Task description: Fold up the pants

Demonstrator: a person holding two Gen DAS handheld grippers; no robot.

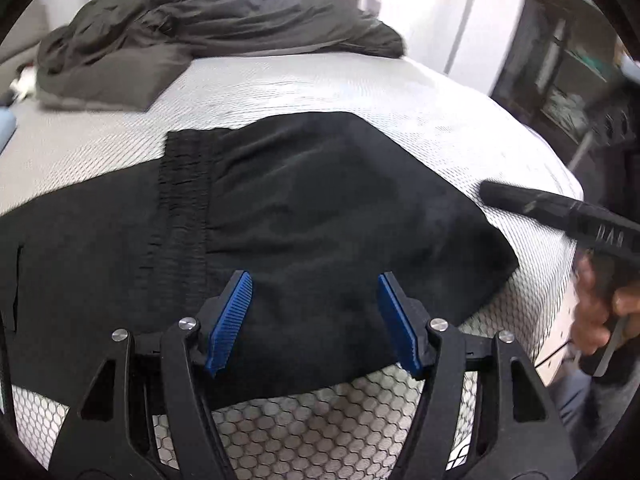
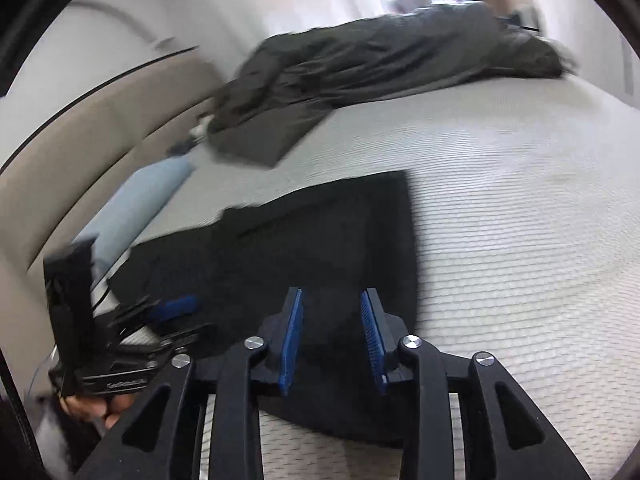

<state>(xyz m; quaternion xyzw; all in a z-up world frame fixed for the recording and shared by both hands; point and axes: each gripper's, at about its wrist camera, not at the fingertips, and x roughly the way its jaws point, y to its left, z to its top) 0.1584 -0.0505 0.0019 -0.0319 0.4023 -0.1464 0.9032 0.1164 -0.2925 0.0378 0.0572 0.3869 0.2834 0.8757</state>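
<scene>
Black pants [image 1: 320, 200] lie folded on the white mattress [image 1: 360, 84], with the ribbed elastic waistband [image 1: 180, 200] running across them left of centre. My left gripper [image 1: 315, 280] hovers just over the near part of the pants. It is open, its blue pads wide apart and gripping nothing. In the right wrist view the same pants [image 2: 300, 240] spread ahead. My right gripper [image 2: 331, 294] stands over their near edge, open with a narrow gap and no cloth between the pads. The left gripper [image 2: 172, 308] shows blurred at the lower left of that view.
A heap of dark grey bedding [image 1: 200, 28] covers the far side of the bed [image 2: 380, 64]. A light blue pillow [image 2: 140, 204] lies by the beige headboard [image 2: 100, 120]. A dark shelf [image 1: 568, 80] stands beyond the mattress's right edge. A hand [image 1: 596, 320] shows at right.
</scene>
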